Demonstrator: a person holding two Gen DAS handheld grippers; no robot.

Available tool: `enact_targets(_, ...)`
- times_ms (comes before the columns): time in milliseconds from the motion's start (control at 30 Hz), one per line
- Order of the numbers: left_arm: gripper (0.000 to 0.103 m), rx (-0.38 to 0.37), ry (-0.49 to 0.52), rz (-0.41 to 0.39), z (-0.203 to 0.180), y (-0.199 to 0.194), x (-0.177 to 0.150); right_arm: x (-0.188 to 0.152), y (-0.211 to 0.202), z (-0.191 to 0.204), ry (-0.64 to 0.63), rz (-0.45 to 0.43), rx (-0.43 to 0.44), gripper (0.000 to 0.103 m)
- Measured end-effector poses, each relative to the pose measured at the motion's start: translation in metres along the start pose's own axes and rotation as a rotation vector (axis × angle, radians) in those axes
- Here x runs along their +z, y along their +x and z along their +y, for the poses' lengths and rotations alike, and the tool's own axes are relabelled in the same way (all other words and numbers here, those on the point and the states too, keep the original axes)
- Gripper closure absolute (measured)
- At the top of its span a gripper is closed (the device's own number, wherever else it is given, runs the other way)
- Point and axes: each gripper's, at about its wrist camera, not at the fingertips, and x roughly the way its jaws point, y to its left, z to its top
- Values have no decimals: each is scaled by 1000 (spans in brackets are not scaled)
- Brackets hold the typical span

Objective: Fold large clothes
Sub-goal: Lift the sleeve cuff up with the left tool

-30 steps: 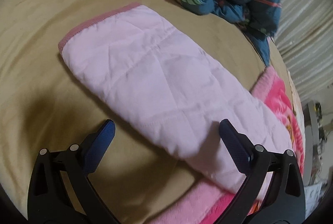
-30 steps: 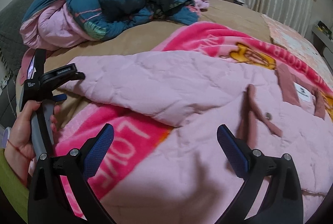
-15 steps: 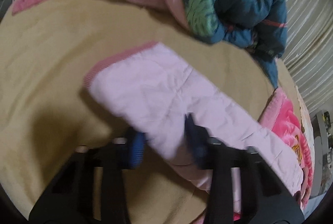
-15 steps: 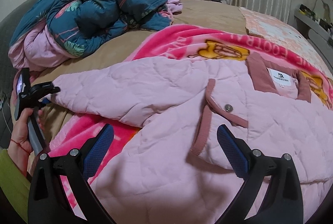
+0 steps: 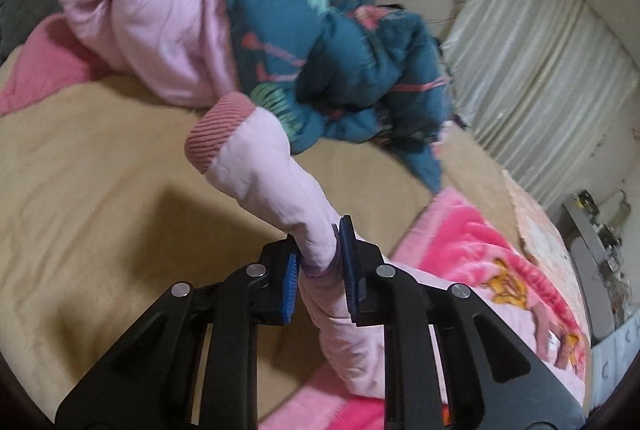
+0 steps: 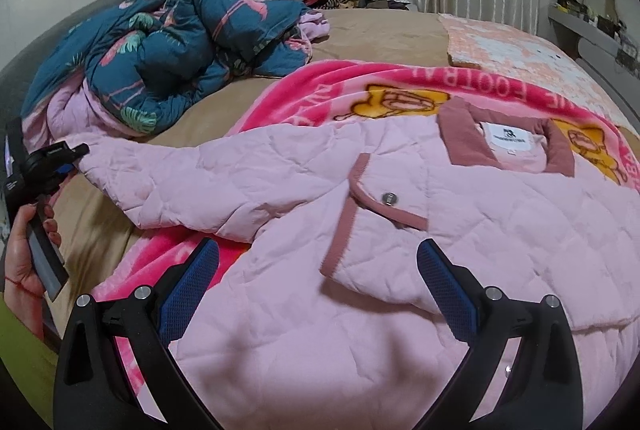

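A wide bed [image 6: 384,30] in a tan sheet fills both views, lying ahead of and beneath the 2 grippers. A hot-pink printed blanket [image 6: 360,78] is spread across it, directly ahead of the right gripper and to the right of the left one. On that blanket lies the pink quilted jacket [image 6: 360,270], open side up, its body under and just ahead of the right gripper, its dusty-rose collar [image 6: 464,142] further ahead and to the right. A teal flamingo-print duvet [image 6: 168,50] with pink lining is bunched well ahead and left of the right gripper; in the left wrist view it sits just beyond the lifted sleeve.

The jacket's sleeve [image 5: 280,182] stretches leftward from the body. The left gripper [image 5: 318,262] has its jaws closing on this sleeve, the blue pads pressed into bunched fabric on both sides, and the sleeve rises off the sheet ahead of it, ending in a ribbed rose cuff [image 5: 216,134]. A person's hand [image 6: 24,254] grips the left gripper's handle at the far left of the right wrist view.

The right gripper [image 6: 316,290] stands wide apart above the jacket front, nothing between its pads. A flap with a metal snap [image 6: 390,197] lies just ahead of it.
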Motion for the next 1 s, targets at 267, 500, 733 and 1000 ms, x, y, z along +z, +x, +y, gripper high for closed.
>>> enact_targets(267,96,-86,95,-22,-66,-47,4,2,-44,-36,24,-48,-11,4)
enact_targets(500,97,-145,189,-53,-132,-83,4,-5,-84,-63,29,-82,5,4)
enact_targets(733,98,-197,267,-79,-184,-111,-1,-14,-120,-94,73,-128,-2,4)
enact_targets(1000,99,-251,366,-88,-240,-137,-19,-25,-155,-126,124,-182,-9,4)
